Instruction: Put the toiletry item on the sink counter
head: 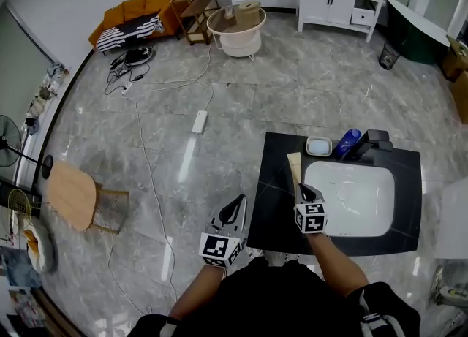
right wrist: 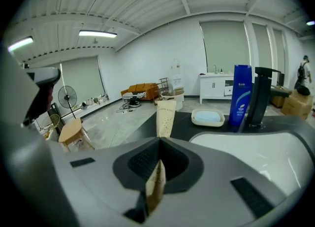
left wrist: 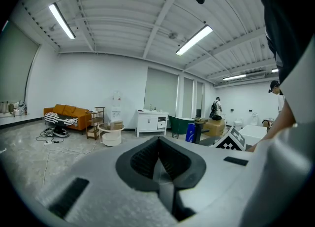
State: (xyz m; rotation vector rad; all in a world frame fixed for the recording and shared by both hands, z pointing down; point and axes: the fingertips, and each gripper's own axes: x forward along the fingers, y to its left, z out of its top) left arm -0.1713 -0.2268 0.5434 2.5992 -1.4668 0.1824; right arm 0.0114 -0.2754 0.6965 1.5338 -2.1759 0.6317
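A tan, speckled flat tube [head: 295, 167], the toiletry item, is clamped at its near end in my right gripper [head: 302, 190]. It points away from me over the left strip of the black sink counter [head: 274, 204], beside the white basin [head: 349, 198]. In the right gripper view the tube [right wrist: 164, 115] runs out from the shut jaws of the right gripper [right wrist: 160, 146]; I cannot tell if its far end touches the counter. My left gripper [head: 238, 202] hangs left of the counter over the floor, and in its own view the left gripper [left wrist: 158, 145] is shut with nothing in it.
At the counter's back stand a blue bottle [head: 348, 142], a soap dish [head: 319, 146] and a black faucet [head: 371, 142]. On the floor are a power strip [head: 199, 121] with cables, a wooden stool [head: 73, 195], a round tub [head: 237, 31] and a white cabinet [head: 335, 1].
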